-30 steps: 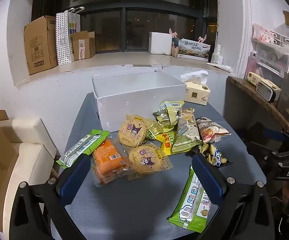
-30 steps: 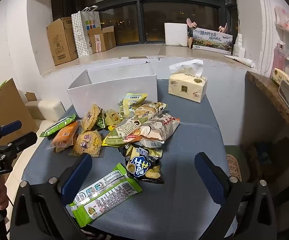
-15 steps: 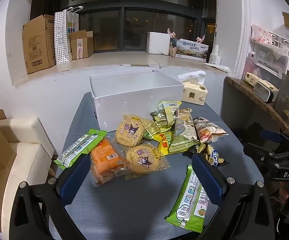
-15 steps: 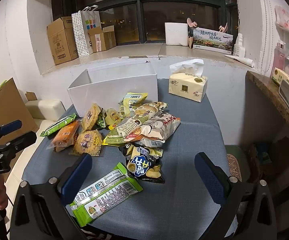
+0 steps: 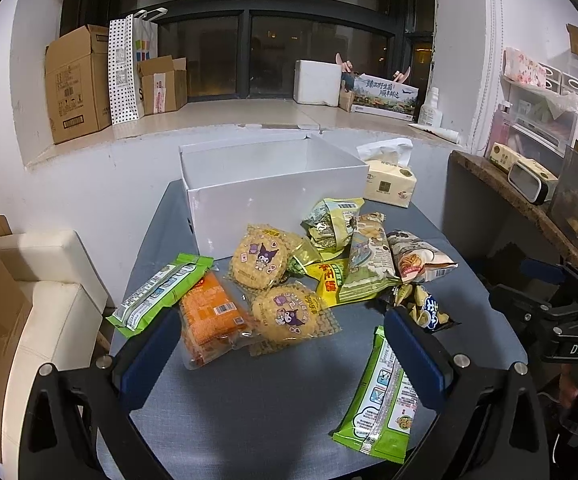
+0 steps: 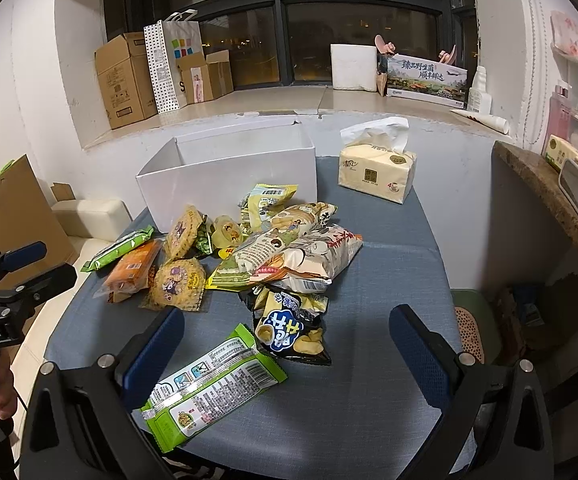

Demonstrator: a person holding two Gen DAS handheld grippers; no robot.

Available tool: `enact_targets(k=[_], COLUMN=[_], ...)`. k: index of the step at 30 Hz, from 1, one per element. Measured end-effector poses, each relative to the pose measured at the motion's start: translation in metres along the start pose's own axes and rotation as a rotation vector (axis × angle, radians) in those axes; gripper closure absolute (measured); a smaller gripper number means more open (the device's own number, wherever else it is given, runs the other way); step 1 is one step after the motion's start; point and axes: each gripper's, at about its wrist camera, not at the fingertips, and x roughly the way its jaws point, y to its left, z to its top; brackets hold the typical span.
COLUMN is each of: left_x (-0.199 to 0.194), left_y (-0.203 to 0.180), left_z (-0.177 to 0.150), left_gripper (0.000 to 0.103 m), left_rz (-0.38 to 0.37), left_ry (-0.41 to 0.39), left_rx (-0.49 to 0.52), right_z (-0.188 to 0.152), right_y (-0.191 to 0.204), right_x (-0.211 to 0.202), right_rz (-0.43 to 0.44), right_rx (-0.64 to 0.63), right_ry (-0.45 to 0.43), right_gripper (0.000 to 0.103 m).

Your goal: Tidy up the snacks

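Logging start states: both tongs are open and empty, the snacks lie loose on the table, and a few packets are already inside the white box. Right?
Not quite. The left wrist view looks into the white box, and no packet shows inside it. The rest holds: left tongs and right tongs are open and empty, snacks loose on the table.

A tissue pack (image 6: 376, 171) sits on the table (image 6: 389, 272); cardboard boxes (image 6: 123, 80) line the windowsill (image 6: 289, 98).

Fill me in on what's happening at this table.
A person holds two grippers over a pile of snack packets on the blue table. The left gripper and right gripper are both open and hold nothing. The white box behind the pile shows no snacks inside, so sorting hasn't started.
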Motion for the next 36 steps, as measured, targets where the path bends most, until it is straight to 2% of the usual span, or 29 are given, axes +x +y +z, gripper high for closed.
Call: enact_targets(k=[36], left_x=[0.0005], left_y=[0.0003], left_z=[-0.0024], left_gripper=[0.000], left_rz=[-0.007], left_ry=[0.004], left_rx=[-0.005], right_z=[-0.0016], right_y=[-0.0009], right_x=[0.0031], right_rz=[0.005], right_rx=[0.009], right_ry=[0.014], right_gripper=[0.000])
